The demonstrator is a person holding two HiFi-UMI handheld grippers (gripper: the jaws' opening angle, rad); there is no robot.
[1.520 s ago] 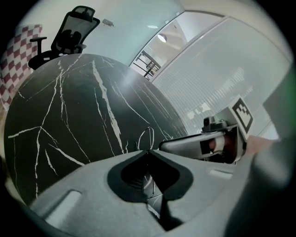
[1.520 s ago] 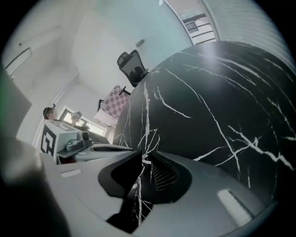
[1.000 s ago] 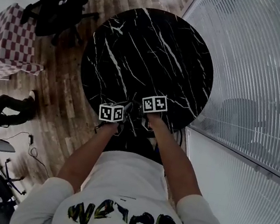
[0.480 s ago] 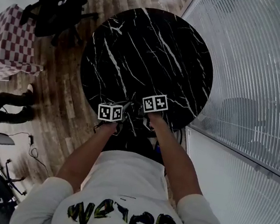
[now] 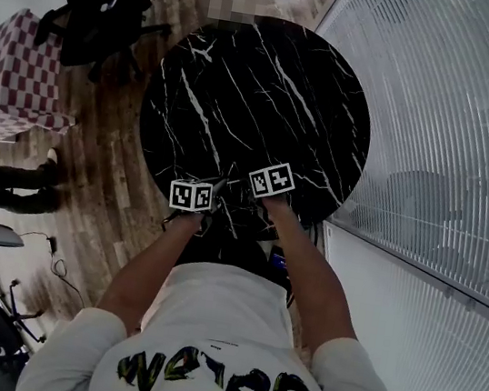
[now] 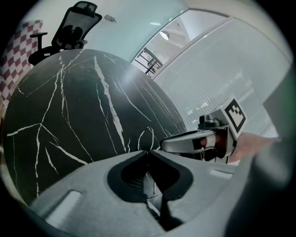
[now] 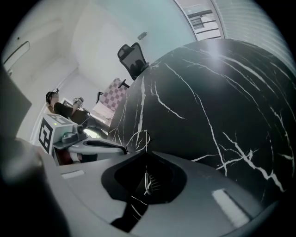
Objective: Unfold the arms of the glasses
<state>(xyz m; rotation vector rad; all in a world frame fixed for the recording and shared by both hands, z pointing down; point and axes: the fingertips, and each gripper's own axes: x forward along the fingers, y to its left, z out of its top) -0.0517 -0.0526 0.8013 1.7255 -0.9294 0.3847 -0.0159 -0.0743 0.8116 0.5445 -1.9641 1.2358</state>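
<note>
**Wire glasses [image 6: 147, 135] pinched at the near edge of the marble table [image 5: 262, 82]**

From the head view: only two marker cubes [image 5: 193, 196], side by side over the near rim of the round black table, with the glasses too small to make out between them.

Shown in the left gripper view alone: left gripper [image 6: 148, 152] with jaws closed tight on thin metal, and one looped lens rim rising just past the tips.

Shown in the right gripper view alone: right gripper [image 7: 147, 155] likewise clamped shut, with a fine wire running between its pads. Same looped rim just beyond, and a seated person [image 7: 60, 109] far past the table's left side.

Thin, pale wire frame, held at the table's near edge. Arms not discernible.
</note>
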